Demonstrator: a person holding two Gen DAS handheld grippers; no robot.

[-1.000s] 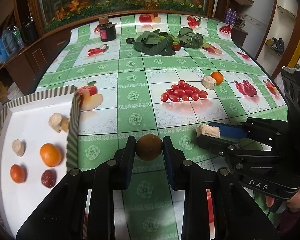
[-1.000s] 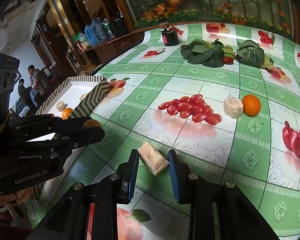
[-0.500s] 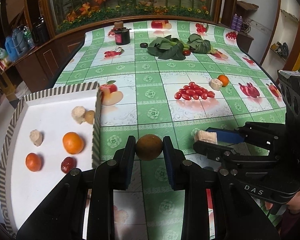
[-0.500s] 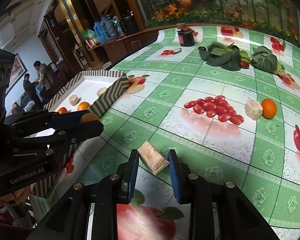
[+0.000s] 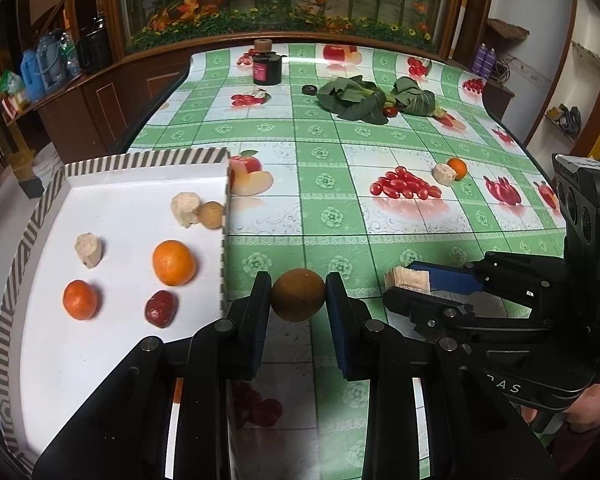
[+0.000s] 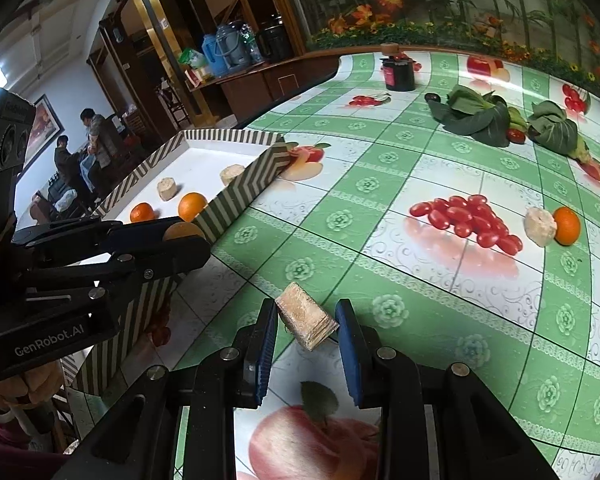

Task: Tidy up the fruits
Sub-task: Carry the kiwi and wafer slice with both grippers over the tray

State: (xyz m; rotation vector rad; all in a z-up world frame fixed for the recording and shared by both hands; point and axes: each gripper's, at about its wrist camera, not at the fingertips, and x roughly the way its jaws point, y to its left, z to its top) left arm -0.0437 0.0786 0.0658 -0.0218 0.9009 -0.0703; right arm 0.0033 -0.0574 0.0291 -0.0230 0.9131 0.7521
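Six pieces already sit in the white tray [image 5: 112, 360]. An orange [image 5: 457, 168] and a pale chunk [image 5: 443, 173] wait far off on the table. The left gripper [image 5: 298, 296] squeezes a brown ball fruit [image 5: 298, 295] right between its jaws, near the tray's edge. The right gripper [image 6: 306, 322] squeezes a tan block [image 6: 306, 316] the same way.

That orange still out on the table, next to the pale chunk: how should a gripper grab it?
Grip the orange across its round middle, coming down from above. The pale chunk touches its left side, so place the fingers on its near and far sides, which look free. Both grippers are full now.
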